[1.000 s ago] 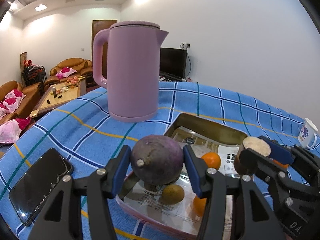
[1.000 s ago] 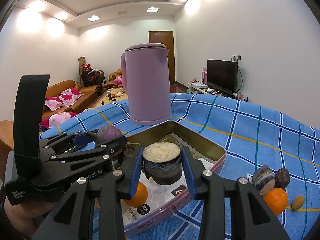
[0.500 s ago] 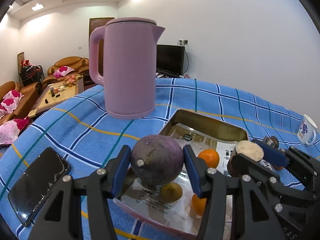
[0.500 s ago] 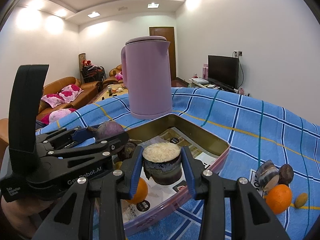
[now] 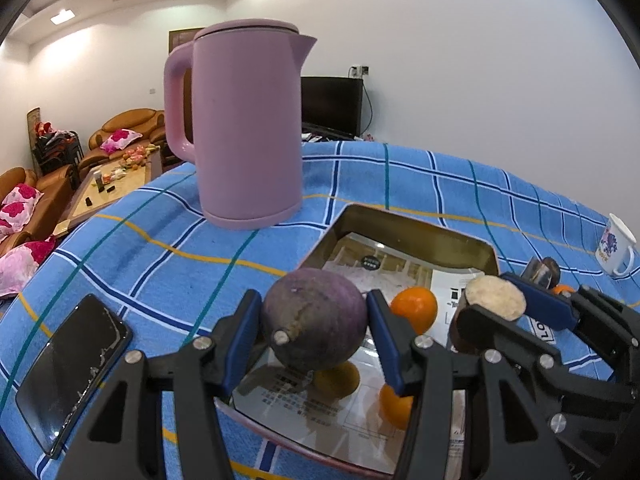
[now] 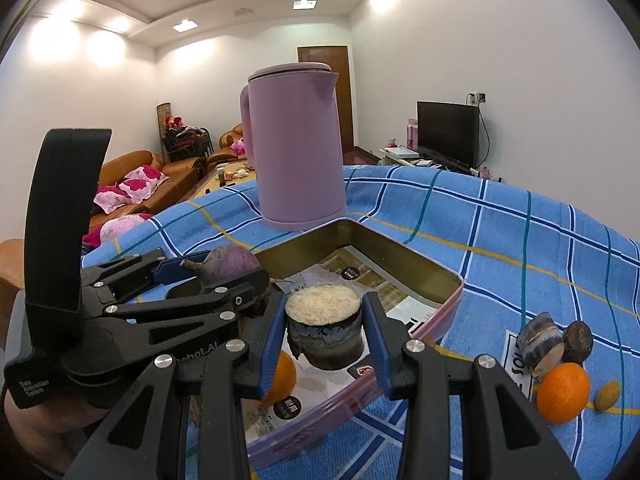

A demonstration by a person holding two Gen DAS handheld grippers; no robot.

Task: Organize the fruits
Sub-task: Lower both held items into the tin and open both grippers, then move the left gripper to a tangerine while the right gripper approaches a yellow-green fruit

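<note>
Left tool is clamped on the purple round fruit; right tool is clamped on the cut piece. Both hang over the tin tray, which lies at 6 o'clock under them.

Each claw is made of black plastic bars with round silver screws. The left claw and the right claw have blue pads inside their fingers. The left one has a tall black handle and small white letters.
</note>
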